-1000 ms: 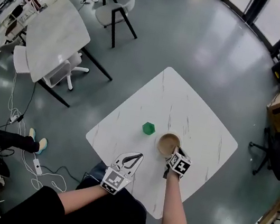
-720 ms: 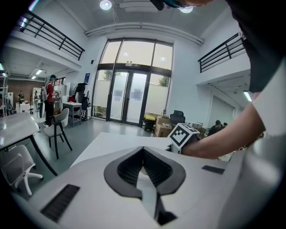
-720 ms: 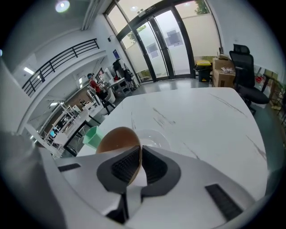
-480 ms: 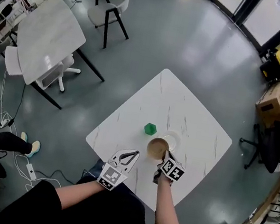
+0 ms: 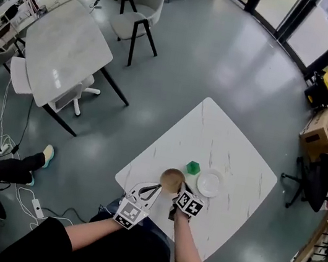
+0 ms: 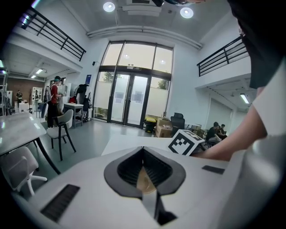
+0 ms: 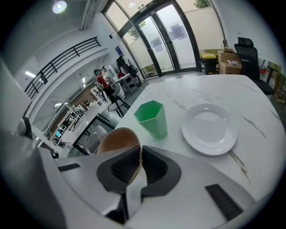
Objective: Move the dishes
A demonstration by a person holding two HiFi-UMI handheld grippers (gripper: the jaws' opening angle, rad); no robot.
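Bowl has come off the plate, toward me. My right gripper pinches its rim; left gripper, pressed together, sits just left. Plate right of it, cup ahead, both still to move.

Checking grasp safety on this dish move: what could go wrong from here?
1. The right gripper pinches the brown bowl by one side of its rim only, so it might tilt or slip out.
2. The green cup stands close beside the bowl; a sideways swing could tip it.
3. The left gripper points at the bowl from close by; they might bump.
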